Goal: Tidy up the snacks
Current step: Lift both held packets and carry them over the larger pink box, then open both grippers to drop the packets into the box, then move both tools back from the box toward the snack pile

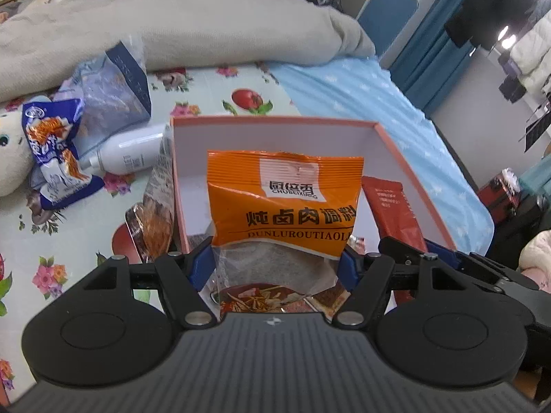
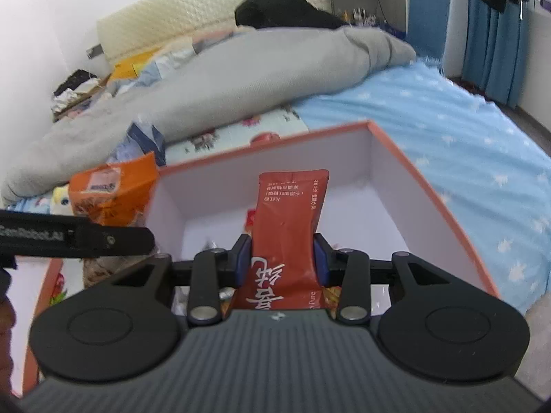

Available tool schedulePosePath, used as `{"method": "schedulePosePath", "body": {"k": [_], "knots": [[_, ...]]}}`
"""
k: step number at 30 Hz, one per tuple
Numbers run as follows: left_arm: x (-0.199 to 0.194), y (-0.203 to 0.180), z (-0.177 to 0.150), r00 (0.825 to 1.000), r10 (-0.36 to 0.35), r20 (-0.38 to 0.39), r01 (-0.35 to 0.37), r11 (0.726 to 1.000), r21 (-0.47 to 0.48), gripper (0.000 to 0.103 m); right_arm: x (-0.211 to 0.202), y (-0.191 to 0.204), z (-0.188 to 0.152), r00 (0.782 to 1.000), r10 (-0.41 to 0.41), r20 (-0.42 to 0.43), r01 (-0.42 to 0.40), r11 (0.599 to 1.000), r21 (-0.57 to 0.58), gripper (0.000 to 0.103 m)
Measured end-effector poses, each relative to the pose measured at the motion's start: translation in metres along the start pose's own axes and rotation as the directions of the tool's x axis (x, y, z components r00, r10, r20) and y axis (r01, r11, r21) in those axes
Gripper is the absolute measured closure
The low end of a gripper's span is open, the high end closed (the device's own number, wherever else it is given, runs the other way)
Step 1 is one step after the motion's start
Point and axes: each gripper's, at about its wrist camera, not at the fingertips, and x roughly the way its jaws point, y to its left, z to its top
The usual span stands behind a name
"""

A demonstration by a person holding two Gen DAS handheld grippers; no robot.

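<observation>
My left gripper [image 1: 275, 261] is shut on an orange seasoning packet [image 1: 286, 203] and holds it upright over the near edge of an orange-rimmed white box [image 1: 275, 124]. My right gripper [image 2: 282, 258] is shut on a red sachet [image 2: 289, 227], held upright over the same box [image 2: 430, 186]. The red sachet also shows in the left wrist view [image 1: 396, 213], at the right of the box. The orange packet shows in the right wrist view [image 2: 113, 189], left of the box, with the left gripper's arm below it.
The box sits on a bed with a floral sheet [image 1: 86, 241]. Left of it lie a blue-and-white snack bag [image 1: 55, 158], a dark blue clear bag [image 1: 113, 89], a white bottle [image 1: 131, 155] and a clear snack pack [image 1: 151, 220]. A grey duvet [image 1: 189, 24] lies behind.
</observation>
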Motion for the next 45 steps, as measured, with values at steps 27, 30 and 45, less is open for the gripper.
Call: {"method": "schedulePosePath", "body": {"k": [27, 30, 45], "knots": [[-0.007, -0.004, 0.005, 1.000, -0.017, -0.007, 0.017, 0.999, -0.041, 0.007, 0.005, -0.021, -0.004, 0.999, -0.027, -0.020, 0.028, 0.997, 0.069, 0.032], [-0.023, -0.008, 0.007, 1.000, -0.015, 0.024, 0.016, 1.000, -0.025, 0.007, -0.009, -0.018, 0.002, 1.000, -0.021, 0.021, 0.020, 0.998, 0.064, 0.032], [-0.125, -0.011, 0.001, 0.975, -0.031, 0.220, 0.021, 0.999, 0.048, 0.007, -0.090, 0.022, 0.025, 0.975, 0.038, 0.218, -0.045, 0.999, 0.028, 0.032]]}}
